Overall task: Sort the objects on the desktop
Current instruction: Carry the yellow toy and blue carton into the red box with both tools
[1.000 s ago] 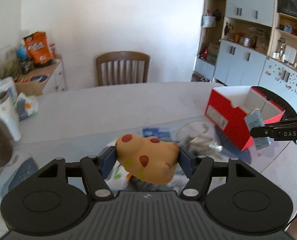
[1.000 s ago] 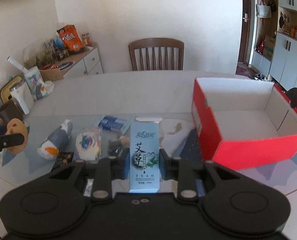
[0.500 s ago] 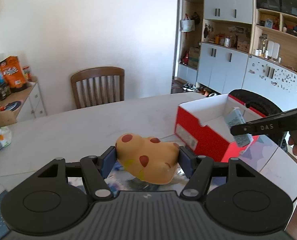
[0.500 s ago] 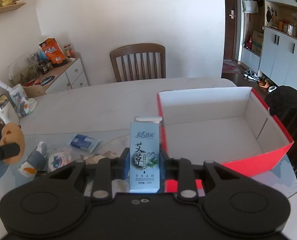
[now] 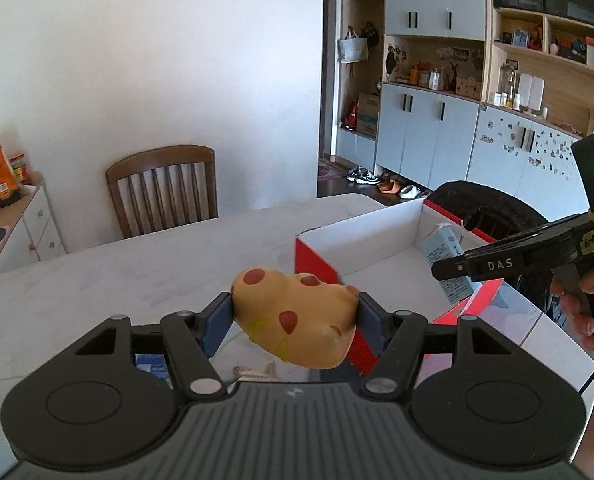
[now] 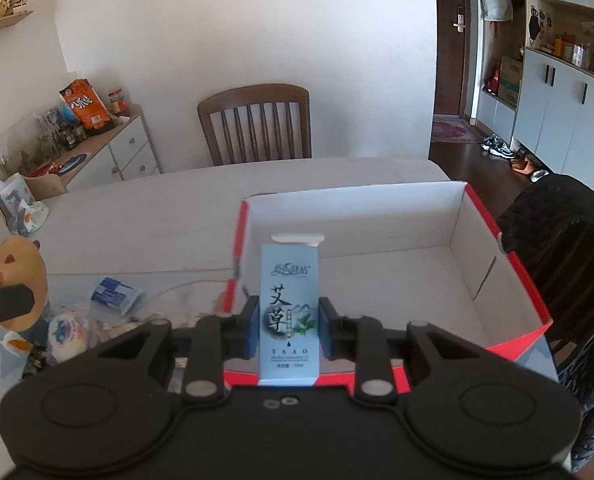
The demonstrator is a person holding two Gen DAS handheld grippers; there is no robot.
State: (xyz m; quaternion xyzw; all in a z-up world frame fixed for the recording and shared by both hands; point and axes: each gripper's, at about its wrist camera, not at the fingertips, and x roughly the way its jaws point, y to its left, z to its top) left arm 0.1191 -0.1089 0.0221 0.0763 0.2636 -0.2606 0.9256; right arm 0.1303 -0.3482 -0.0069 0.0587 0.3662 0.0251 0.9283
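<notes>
The tan, squashy-looking toy shaped like a pizza slice with dark red spots (image 5: 297,316) sits crosswise between the blue pads of the left gripper (image 5: 295,322), held by its two ends just short of the near left corner of the red cardboard box with the white inside (image 5: 377,240). It looks like foam: light, soft, rounded, with its sides appearing to bulge around the pads. My judgement is that it will not break, but a soft lump can squirm or twist out of a light pinch, so the present hold across the thick middle seems the best one

The tall, narrow pale blue carton with dark printed characters (image 6: 289,308) stands upright in the right gripper (image 6: 289,326), the pads closed on its two narrow sides low down, and it hangs over the box's near edge with the empty white floor beyond. It is probably thin card around a small bottle or tube, so stiff along its edges, light and easily dented; gripping near the base, as now, leaves the opened top flap alone

Outside the box, on the pale table (image 6: 145,216), lie a blue-and-white packet (image 6: 115,294) and a round white wrapped item with blue print (image 6: 67,334), not yet sorted
</notes>
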